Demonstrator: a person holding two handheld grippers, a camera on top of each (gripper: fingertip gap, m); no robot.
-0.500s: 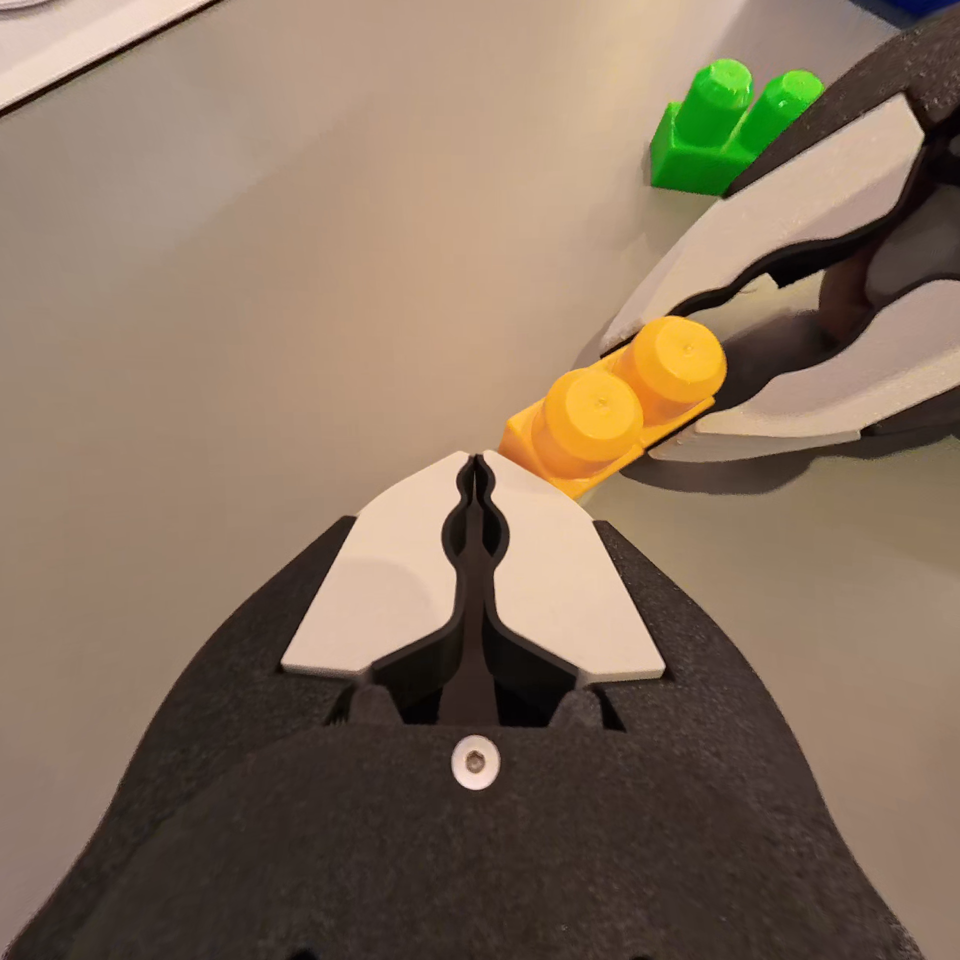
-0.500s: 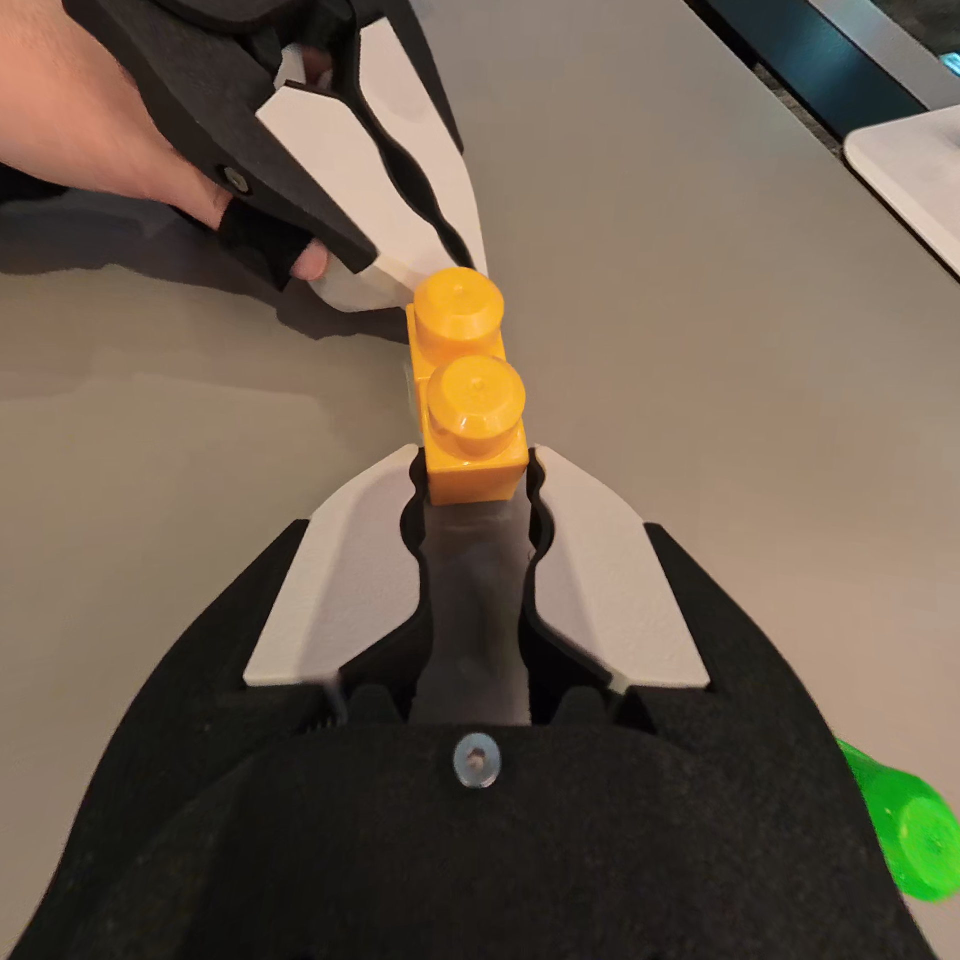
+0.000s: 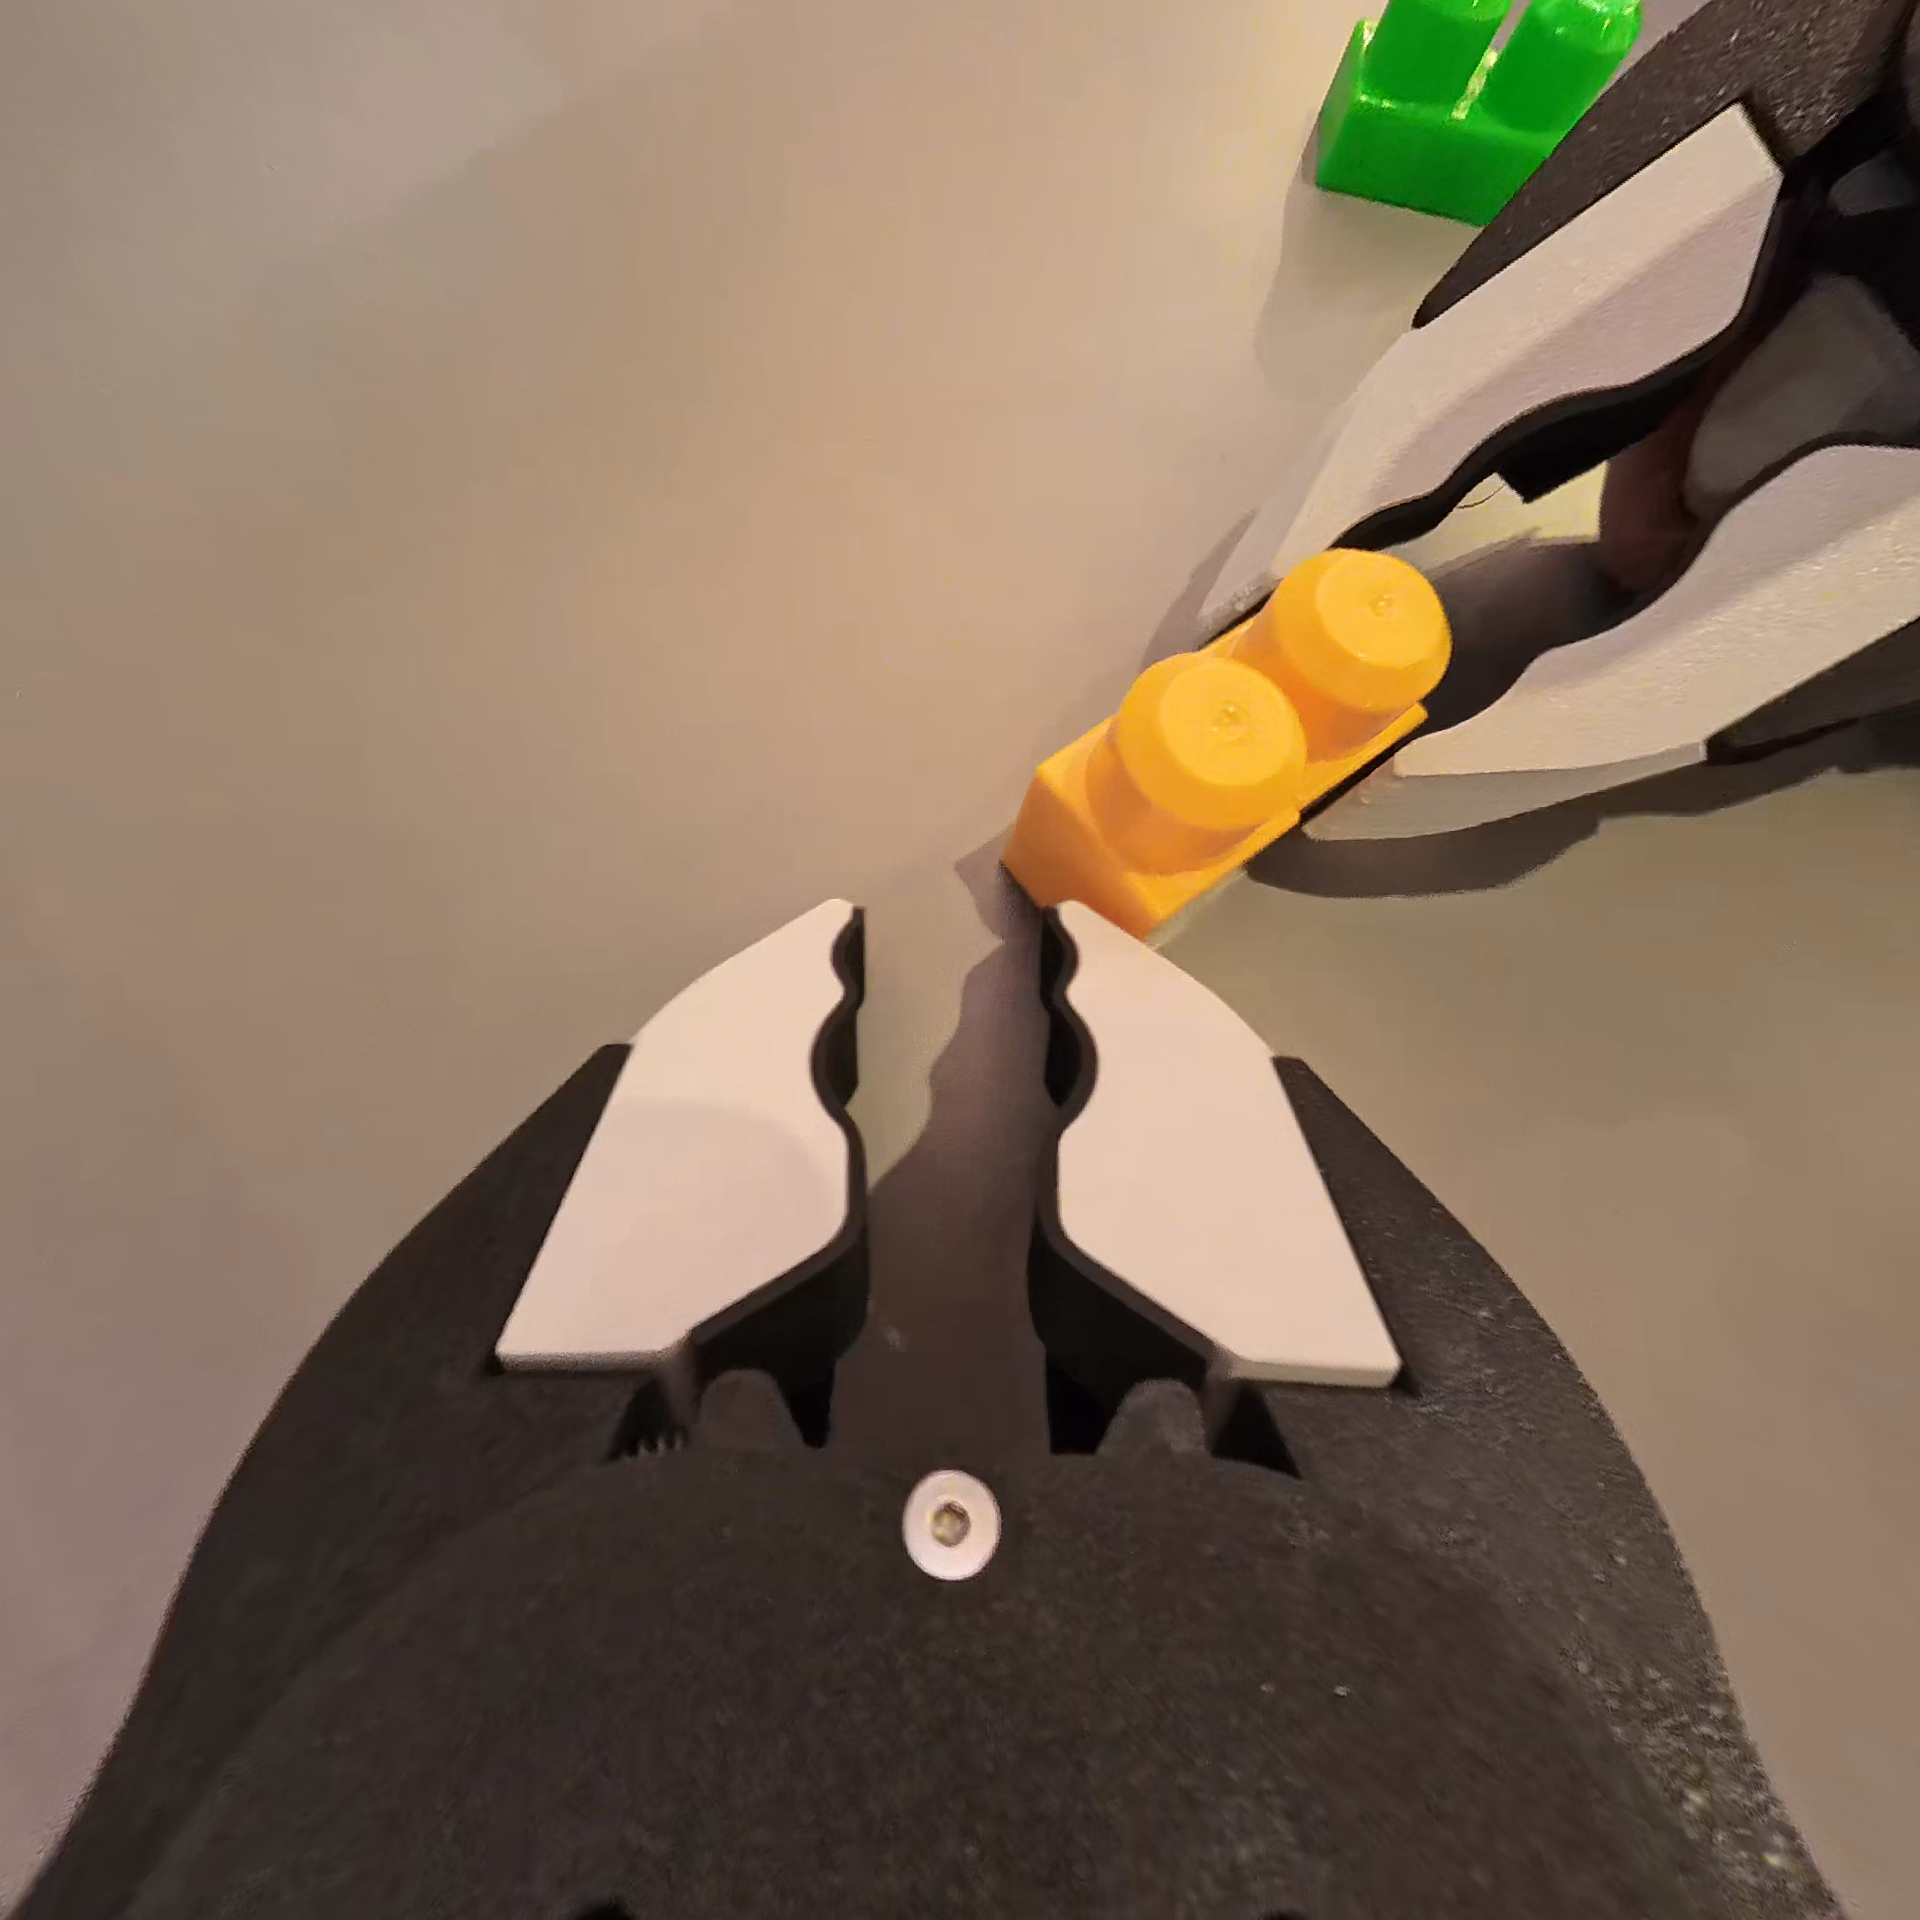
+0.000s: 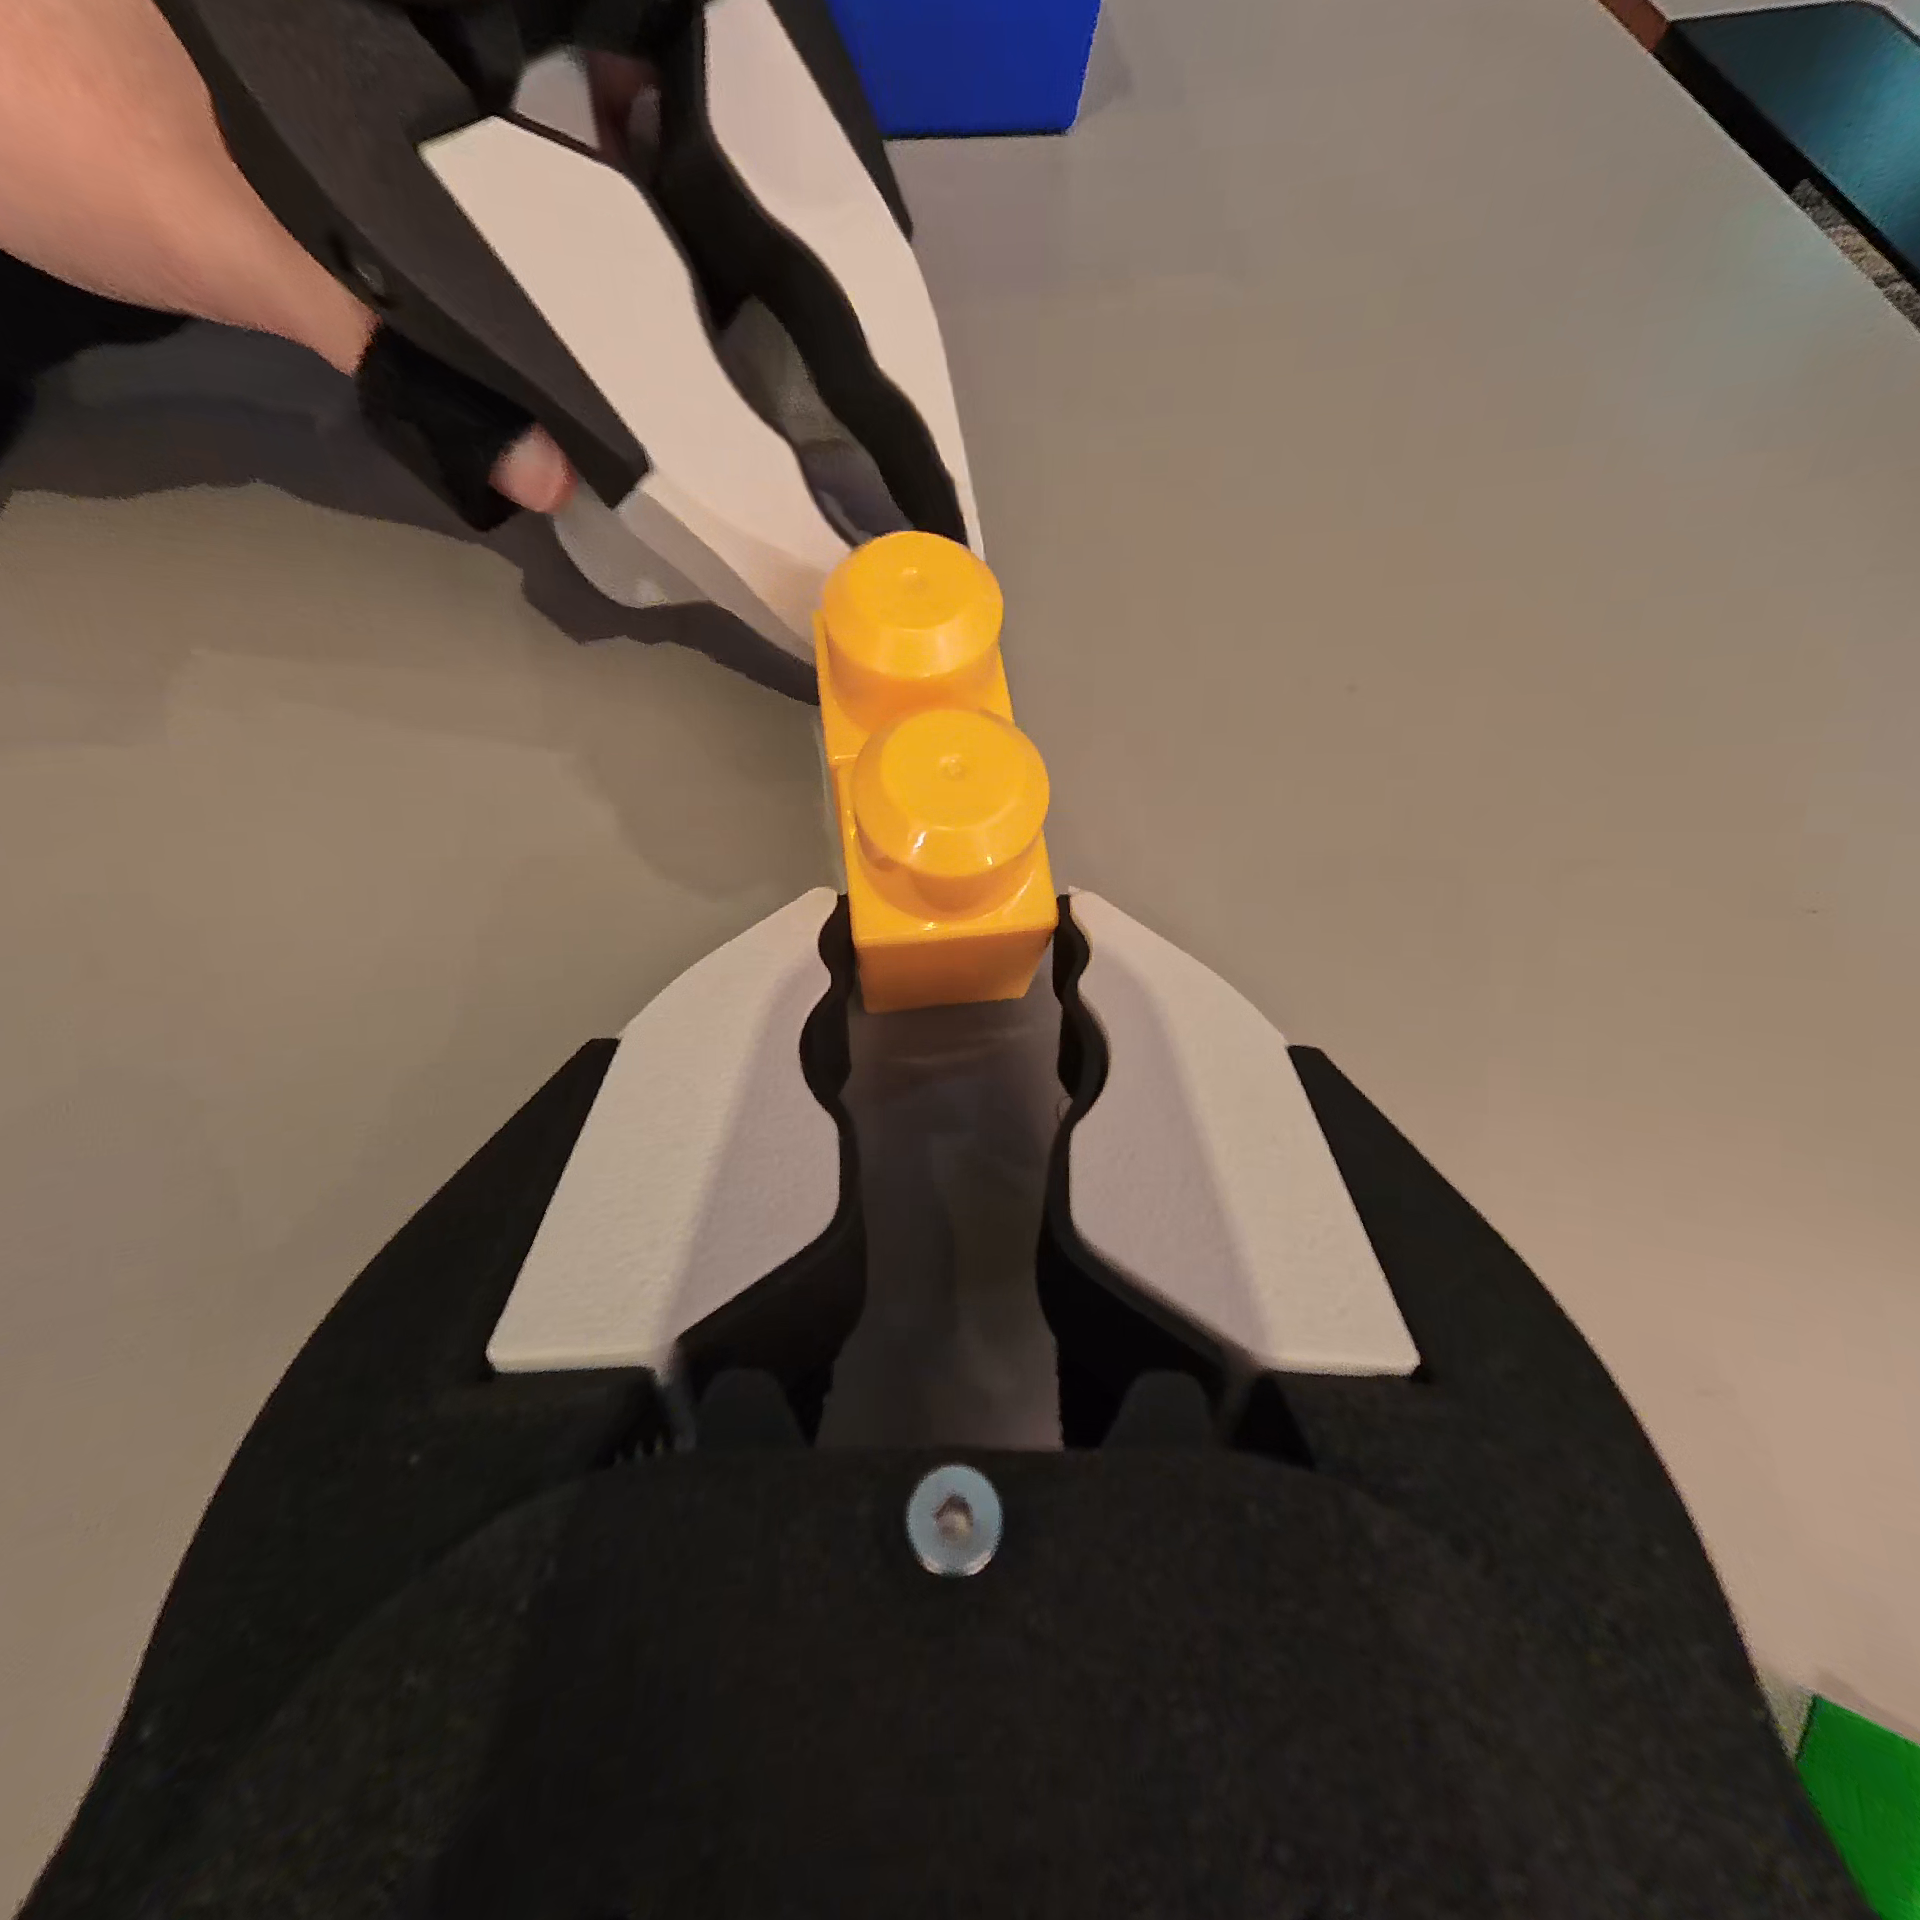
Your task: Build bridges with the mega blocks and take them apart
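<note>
a plain grey desk carries the blocks. the right tool pinches the yellow block; the left tool is spread. the green block is cut off.

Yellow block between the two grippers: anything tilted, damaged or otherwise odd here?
Nothing stands out. The yellow block sits flat on the table, studs up and intact, with the right gripper shut on its near end. The left gripper is open at its other end.

The green block and the blue block are each cut off by the top edge.
</note>
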